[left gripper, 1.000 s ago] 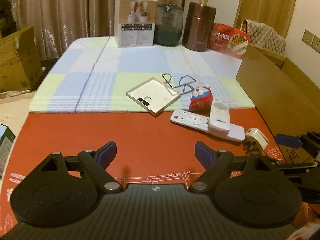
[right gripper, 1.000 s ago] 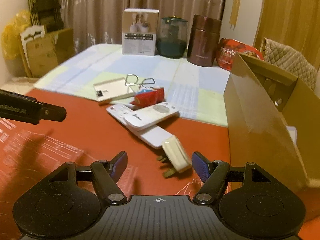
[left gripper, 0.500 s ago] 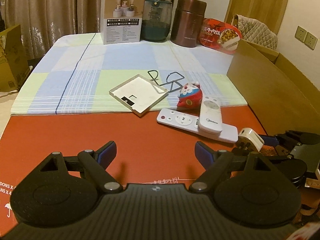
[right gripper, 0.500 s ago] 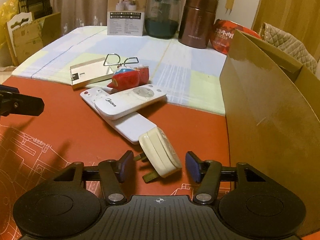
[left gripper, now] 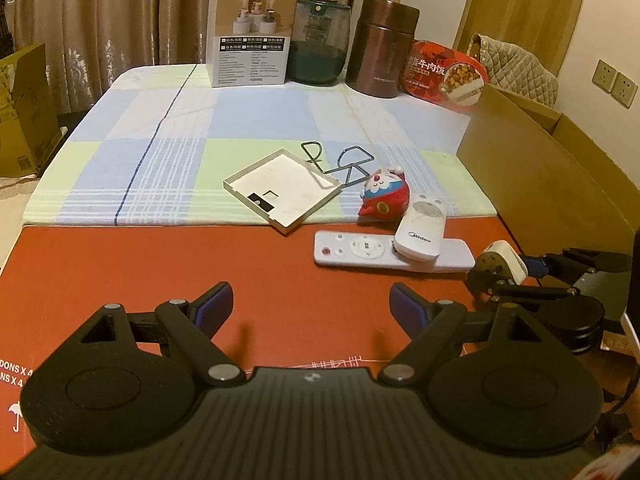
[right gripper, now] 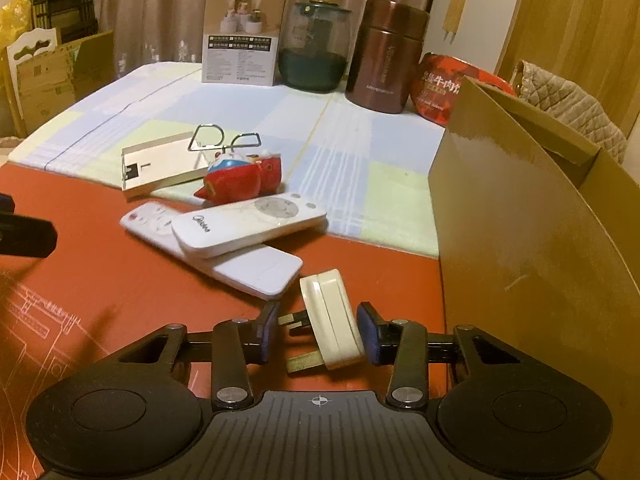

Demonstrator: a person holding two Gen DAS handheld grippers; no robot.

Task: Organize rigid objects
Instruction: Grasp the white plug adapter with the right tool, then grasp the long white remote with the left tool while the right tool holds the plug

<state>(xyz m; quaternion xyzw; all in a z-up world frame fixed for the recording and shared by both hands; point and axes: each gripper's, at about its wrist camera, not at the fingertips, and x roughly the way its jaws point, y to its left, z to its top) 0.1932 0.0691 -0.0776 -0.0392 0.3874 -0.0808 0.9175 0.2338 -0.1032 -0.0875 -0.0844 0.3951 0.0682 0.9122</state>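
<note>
Right wrist, claw (right gripper: 316, 338) straddling plug (right gripper: 330, 320) (perhaps touching)

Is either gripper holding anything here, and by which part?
The right gripper brackets the white plug adapter across body and prongs; firm grip unclear. Left gripper is empty.

Layout: 2 remotes (right gripper: 224, 240) are stacked crosswise, the upper remote (right gripper: 248, 220) lying across the lower. A toy figure (right gripper: 240, 178) and tray (right gripper: 160, 164) are placed behind them; the plug adapter (right gripper: 330, 316) is set before them, and the cardboard box (right gripper: 520, 240) to the right.
</note>
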